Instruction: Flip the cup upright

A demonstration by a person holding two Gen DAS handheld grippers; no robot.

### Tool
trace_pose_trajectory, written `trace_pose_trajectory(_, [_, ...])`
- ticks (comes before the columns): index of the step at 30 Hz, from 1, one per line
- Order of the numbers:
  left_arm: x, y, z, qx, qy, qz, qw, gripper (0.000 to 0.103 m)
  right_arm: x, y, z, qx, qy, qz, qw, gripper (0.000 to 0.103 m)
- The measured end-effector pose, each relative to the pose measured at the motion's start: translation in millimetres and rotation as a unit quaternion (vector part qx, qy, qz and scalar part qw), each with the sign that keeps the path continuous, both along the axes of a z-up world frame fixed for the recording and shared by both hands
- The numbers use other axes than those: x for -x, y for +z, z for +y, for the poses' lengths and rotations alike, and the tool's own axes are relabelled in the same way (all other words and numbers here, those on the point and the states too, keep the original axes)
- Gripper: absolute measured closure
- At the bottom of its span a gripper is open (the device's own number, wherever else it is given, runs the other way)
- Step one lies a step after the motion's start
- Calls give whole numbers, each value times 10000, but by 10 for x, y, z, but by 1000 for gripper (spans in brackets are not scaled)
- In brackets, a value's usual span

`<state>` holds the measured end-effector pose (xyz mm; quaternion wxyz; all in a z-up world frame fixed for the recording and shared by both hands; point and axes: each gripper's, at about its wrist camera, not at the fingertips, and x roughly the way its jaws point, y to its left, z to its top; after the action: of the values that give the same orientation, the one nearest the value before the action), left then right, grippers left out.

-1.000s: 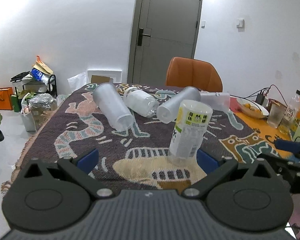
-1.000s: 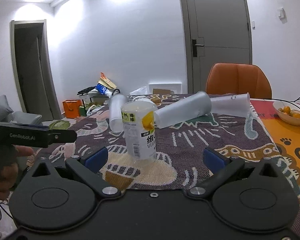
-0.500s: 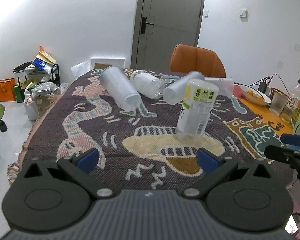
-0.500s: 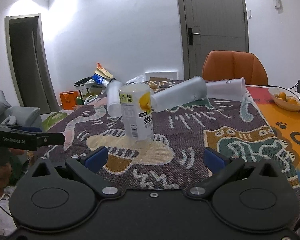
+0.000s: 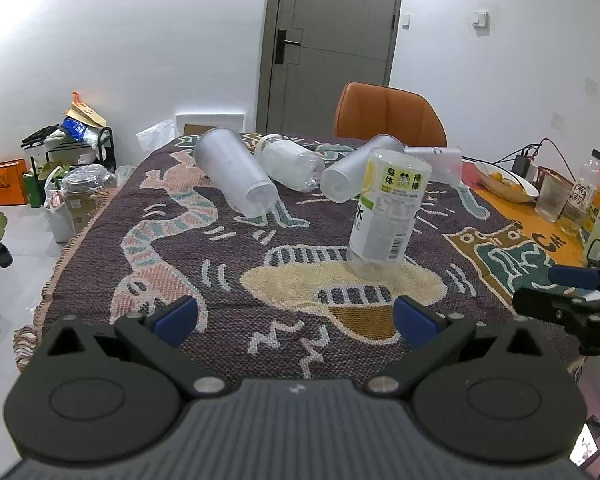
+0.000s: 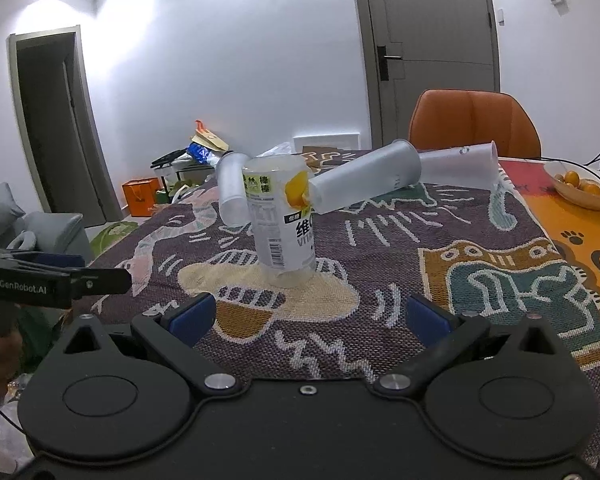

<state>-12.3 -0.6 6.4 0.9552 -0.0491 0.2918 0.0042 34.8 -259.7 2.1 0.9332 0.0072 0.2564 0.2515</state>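
While both grippers have drawn back from the table since a second ago, more of the patterned blanket [image 5: 172, 264] shows in each wrist view and the cups sit farther off; nothing on the cloth has shifted. The blanket covers most of the table [image 5: 496, 196], whose orange top shows bare at the right edge, and an orange chair [image 5: 388, 114] stands at the far side.

The left gripper [image 5: 296, 314] hangs over the near edge with its blue-padded fingers [image 5: 176, 314] spread wide and nothing between them. The right gripper [image 6: 308, 314] is likewise wide apart and empty, and each tool shows at the margin of the other's view.

The labelled cup [image 5: 388, 216] stands mouth up on the pale patch of the blanket, near the middle, clear of both grippers; nothing is visible inside it. Behind it lie four clear containers on their sides: a tall frosted cup [image 5: 234, 176] at left, a clear bottle [image 5: 290, 164] beside it, a second frosted cup [image 6: 364, 182] resting just behind the labelled one, and another clear cup [image 6: 458, 168] at the far right. All look empty.

On the bare orange top a white bowl [image 6: 580, 196] holds small orange fruit [image 6: 572, 179], and a drinking glass [image 5: 552, 198] stands beside a small bottle [image 5: 582, 196].
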Motion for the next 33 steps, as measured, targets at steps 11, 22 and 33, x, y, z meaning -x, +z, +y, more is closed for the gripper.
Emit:
trace_pose_trajectory(11, [4,-13,-44,-36,-24,-1,10000,0,-11,-5,-5,-27,-5,20,10000,0])
trace_pose_trajectory(22, [3,-19,-57,-21,-31,7,10000,0,-38,-19,-11,-60,-44,87,9999,0])
trace_pose_trajectory(33, [16,-12,-67,-25,-33,10,10000,0,-31,-12,-24,-88,-42,81,9999,0])
